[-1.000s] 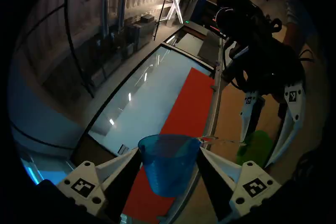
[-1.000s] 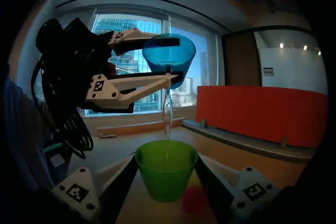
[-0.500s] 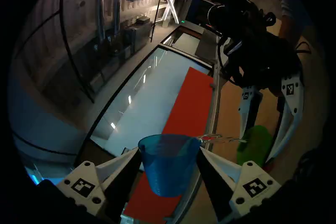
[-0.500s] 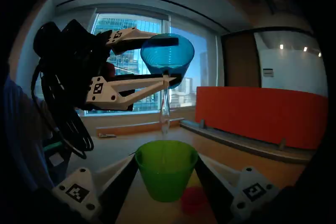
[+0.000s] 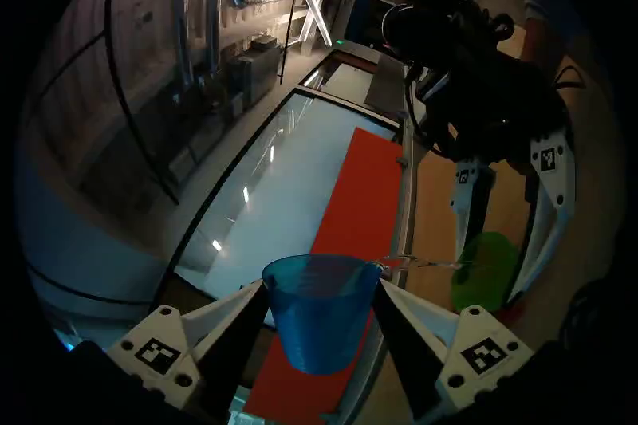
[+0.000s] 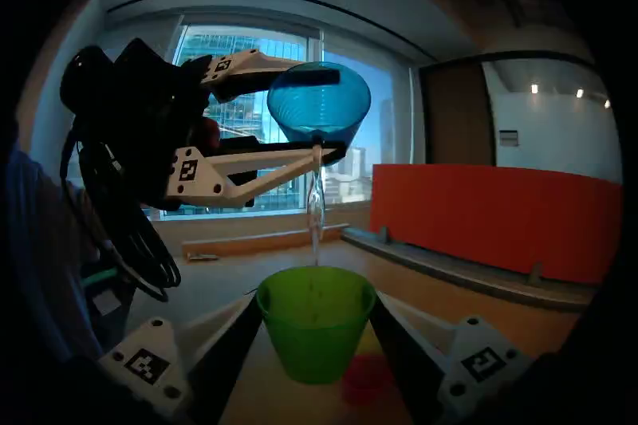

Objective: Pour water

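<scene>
Overhead, the left gripper pinches a tilted blue cup between both fingers, while the right gripper clamps an upright green cup directly beneath. A thin water stream falls from the blue rim into the green cup, before an orange partition and a window.

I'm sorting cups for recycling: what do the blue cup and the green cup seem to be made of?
The blue cup is probably thin translucent plastic with a glossy finish: daylight shows through its wall, which carries fine horizontal ridges. The green cup looks like similar plastic, translucent and smooth-looking: light glows through its thin-rimmed wall.
</scene>
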The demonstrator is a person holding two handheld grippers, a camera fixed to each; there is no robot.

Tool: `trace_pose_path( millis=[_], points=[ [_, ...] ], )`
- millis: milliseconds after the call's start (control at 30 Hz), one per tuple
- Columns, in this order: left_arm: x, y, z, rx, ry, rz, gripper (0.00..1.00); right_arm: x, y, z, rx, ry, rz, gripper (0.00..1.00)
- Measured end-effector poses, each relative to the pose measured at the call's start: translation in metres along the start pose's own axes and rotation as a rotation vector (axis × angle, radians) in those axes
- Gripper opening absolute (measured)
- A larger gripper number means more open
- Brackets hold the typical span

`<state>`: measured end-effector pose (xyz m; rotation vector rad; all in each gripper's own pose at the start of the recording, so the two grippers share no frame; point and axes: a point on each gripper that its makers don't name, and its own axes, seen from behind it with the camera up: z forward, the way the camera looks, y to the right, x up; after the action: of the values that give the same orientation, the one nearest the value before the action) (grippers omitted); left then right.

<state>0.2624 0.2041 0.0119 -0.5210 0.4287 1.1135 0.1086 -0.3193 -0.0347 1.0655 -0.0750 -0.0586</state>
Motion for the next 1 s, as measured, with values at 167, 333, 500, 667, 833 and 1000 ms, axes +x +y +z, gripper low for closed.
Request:
trace_pose_path(
  millis=[167,333,500,667,833,1000],
  points=[
    [0.001,0.0004,-0.0001,0.001,0.003,0.019,0.86,0.0002,0.0006,-0.0005,-0.001,-0.002,-0.005,0.92],
    [0.0005,-0.0005,-0.0001,0.001,0.003,0.042,0.86,0.0013,0.0008,-0.0009,-0.001,-0.001,-0.008,0.91],
    [0.0018,-0.0014,0.0003,0.001,0.006,0.069,0.86,0.0016,0.0003,-0.0005,0.001,0.0,-0.01,0.92],
    [0.0031,-0.0041,0.0014,0.002,0.008,0.097,0.86,0.0018,0.0009,-0.0004,0.0,0.002,-0.01,0.92],
    [0.0035,-0.0062,0.0031,0.008,0.006,0.121,0.86,0.0014,0.0021,-0.0016,-0.001,0.004,-0.008,0.91],
    [0.006,-0.0059,0.0039,0.006,0.008,0.146,0.86,0.0017,0.0019,-0.0028,-0.003,0.006,-0.009,0.92]
  ],
)
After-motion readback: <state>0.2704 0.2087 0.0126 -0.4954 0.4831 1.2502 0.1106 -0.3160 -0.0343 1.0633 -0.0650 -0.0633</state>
